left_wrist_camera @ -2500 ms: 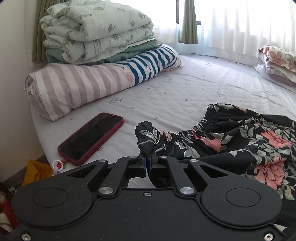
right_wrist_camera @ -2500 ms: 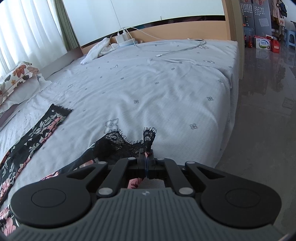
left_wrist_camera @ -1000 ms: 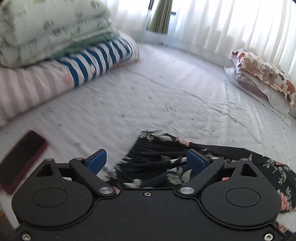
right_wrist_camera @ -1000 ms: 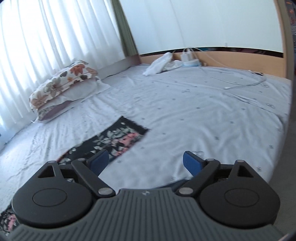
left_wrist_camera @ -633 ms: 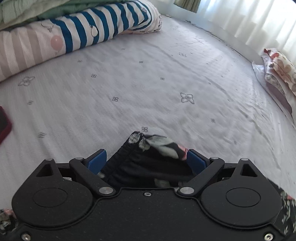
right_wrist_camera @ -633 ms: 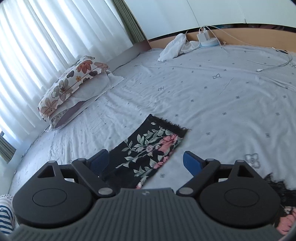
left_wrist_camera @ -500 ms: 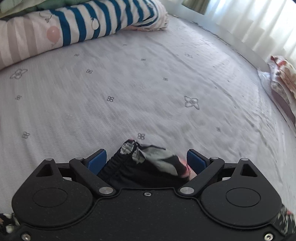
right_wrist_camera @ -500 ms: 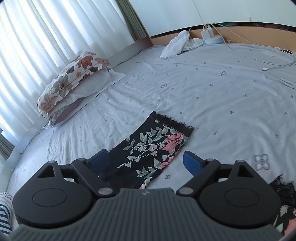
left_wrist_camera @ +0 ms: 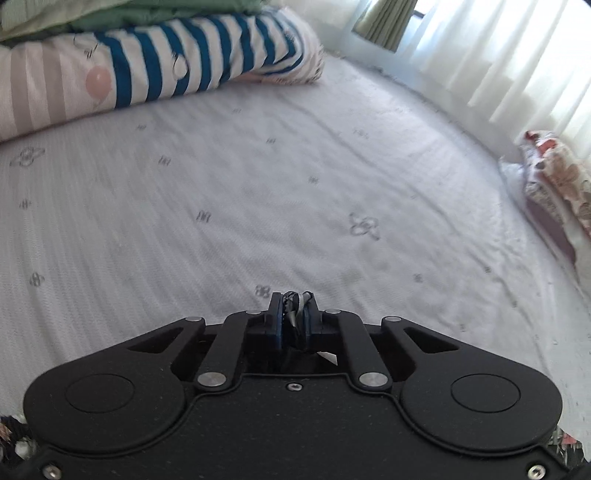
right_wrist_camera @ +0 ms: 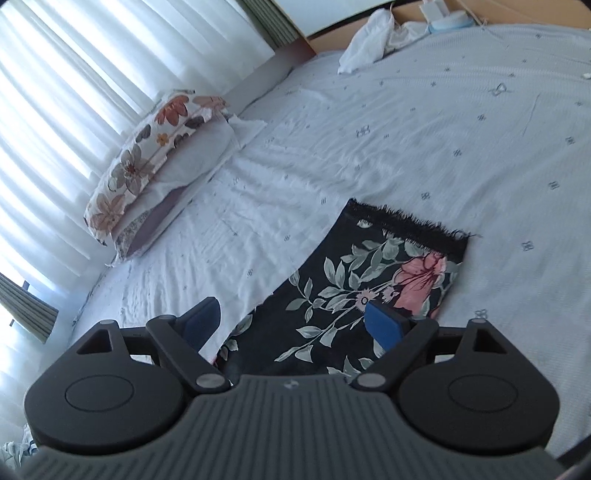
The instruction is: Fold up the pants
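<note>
Left gripper [left_wrist_camera: 293, 301] pinches what looks like the pants [right_wrist_camera: 354, 291] waistband; right gripper [right_wrist_camera: 295, 321] gapes empty. Soft, floppy cloth: grip the hem.

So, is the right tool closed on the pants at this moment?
No, the right tool is open, its pads spread above the flat floral pants.

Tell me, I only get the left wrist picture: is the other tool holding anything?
Observer: No. The right tool is open, above the floral pants.
Operator: How does that pant leg lie?
Observer: Flat on the bed sheet, its black lace hem at the far end.
Operator: Anything at the head of the bed?
Observer: A crumpled white cloth beside the wooden headboard.
</note>
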